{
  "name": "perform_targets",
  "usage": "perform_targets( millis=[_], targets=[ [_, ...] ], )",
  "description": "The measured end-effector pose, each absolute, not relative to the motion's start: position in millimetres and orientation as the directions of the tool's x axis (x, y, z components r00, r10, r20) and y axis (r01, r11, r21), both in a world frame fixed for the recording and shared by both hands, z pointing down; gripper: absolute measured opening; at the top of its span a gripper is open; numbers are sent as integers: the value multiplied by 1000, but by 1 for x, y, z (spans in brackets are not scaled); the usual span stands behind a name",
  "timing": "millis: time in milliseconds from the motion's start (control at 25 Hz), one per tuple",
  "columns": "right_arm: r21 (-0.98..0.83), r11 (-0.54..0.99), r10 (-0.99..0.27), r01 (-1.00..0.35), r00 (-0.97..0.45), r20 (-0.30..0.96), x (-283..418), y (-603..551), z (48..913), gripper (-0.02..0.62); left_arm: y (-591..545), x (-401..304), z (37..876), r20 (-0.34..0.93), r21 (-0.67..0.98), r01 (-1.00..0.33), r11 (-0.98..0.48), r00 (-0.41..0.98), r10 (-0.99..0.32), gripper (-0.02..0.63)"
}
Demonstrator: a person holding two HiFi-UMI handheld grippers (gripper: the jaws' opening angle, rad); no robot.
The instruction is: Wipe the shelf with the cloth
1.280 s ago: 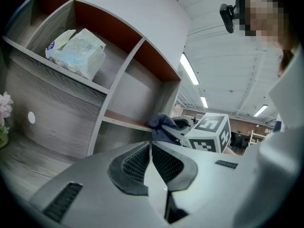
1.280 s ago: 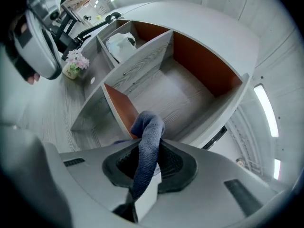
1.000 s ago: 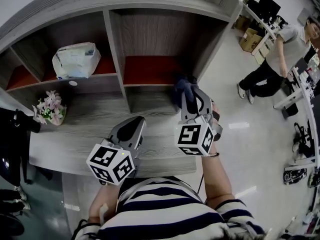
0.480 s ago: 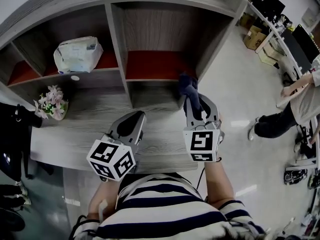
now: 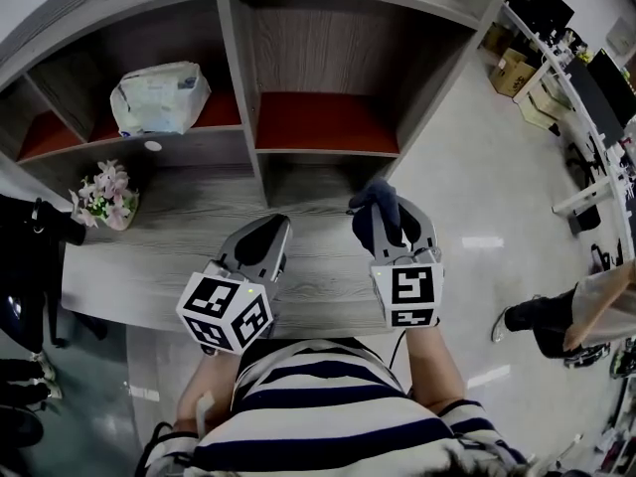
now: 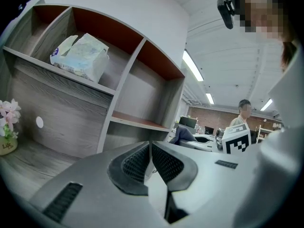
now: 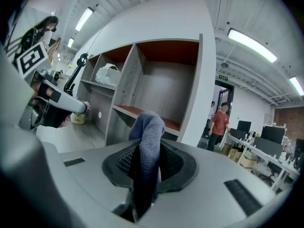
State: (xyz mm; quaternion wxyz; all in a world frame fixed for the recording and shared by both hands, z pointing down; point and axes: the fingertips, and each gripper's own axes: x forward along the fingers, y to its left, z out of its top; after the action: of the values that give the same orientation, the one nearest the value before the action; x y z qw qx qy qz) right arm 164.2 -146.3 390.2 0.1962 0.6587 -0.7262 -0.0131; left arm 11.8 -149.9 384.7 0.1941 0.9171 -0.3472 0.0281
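Note:
A grey wooden shelf unit (image 5: 243, 97) with red-floored compartments (image 5: 323, 122) stands on a grey desk (image 5: 179, 227). My right gripper (image 5: 383, 212) is shut on a dark blue-grey cloth (image 5: 378, 202), which bulges up between its jaws (image 7: 147, 137). It hovers over the desk, just in front of the lower right compartment and clear of it. My left gripper (image 5: 266, 235) is shut with nothing in it (image 6: 150, 148), low over the desk in front of the central divider.
A white plastic package (image 5: 159, 97) lies in the upper left compartment. A small pot of pink flowers (image 5: 104, 195) stands on the desk at left. A person (image 5: 566, 311) walks on the floor at right, near desks with monitors (image 5: 552, 8).
My right gripper has pulled the cloth back out of the lower right compartment toward me. The left gripper has stayed put. The person at right has moved down the floor.

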Motion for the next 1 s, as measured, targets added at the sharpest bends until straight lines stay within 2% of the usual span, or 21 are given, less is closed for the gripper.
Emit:
perform_targets(
  millis=[560, 1000],
  targets=[
    [-9, 163, -937, -987, -157, 311, 160, -131, 419, 77, -147, 11, 401, 225, 342, -666, -663, 743, -630, 29],
    [-51, 172, -930, -984, -179, 320, 156, -133, 423, 77, -150, 5, 412, 250, 350, -682, -642, 729, -638, 29]
  ],
)
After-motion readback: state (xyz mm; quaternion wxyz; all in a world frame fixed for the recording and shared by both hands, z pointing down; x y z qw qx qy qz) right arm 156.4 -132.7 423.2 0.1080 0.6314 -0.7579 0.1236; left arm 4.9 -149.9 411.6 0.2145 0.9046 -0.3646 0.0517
